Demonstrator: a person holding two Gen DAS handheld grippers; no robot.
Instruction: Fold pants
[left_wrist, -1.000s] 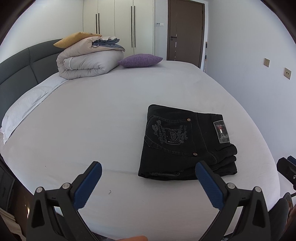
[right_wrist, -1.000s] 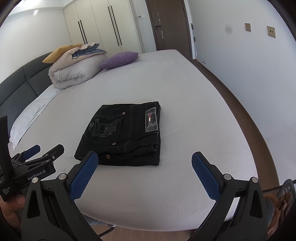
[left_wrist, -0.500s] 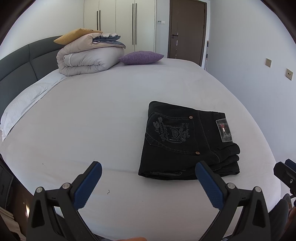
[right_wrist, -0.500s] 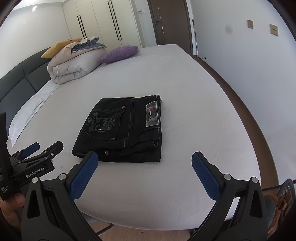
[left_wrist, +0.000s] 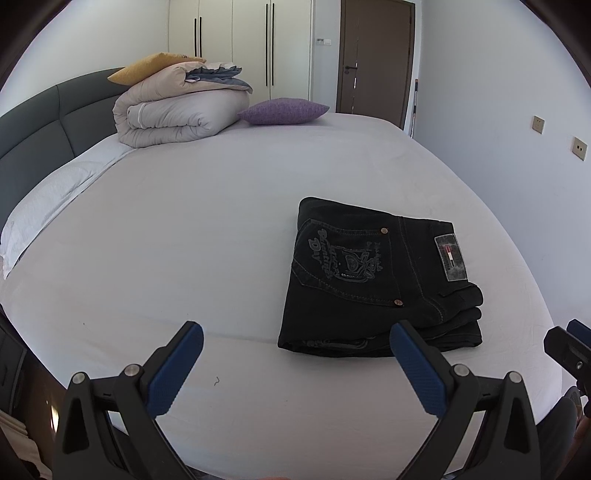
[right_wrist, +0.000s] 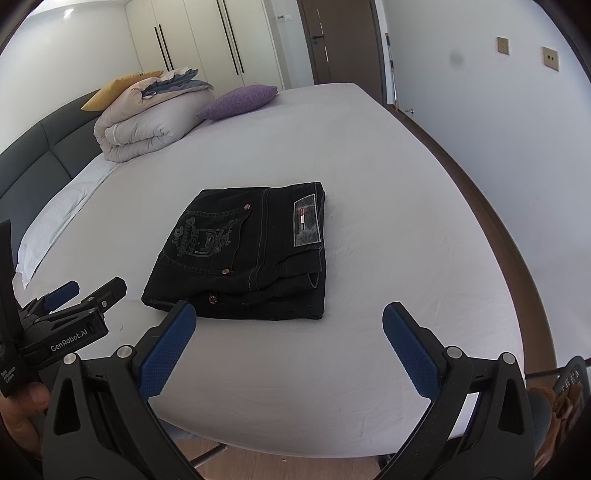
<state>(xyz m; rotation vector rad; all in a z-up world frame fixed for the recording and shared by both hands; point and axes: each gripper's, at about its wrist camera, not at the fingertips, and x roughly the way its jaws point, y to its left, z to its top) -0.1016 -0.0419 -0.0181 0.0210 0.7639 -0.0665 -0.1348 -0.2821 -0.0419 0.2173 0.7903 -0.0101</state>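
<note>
Folded black denim pants (left_wrist: 373, 280) lie on the white-sheeted bed (left_wrist: 184, 229); left claw (left_wrist: 295, 363) and right claw (right_wrist: 290, 347) hover near, both wide, empty.

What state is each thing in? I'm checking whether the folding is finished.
Pants: folded into a compact stack, lying flat on the bed.
Left gripper: open, holding nothing.
Right gripper: open, holding nothing.
Duvet: folded.
Door: shut.
Wardrobe: doors shut.
</note>
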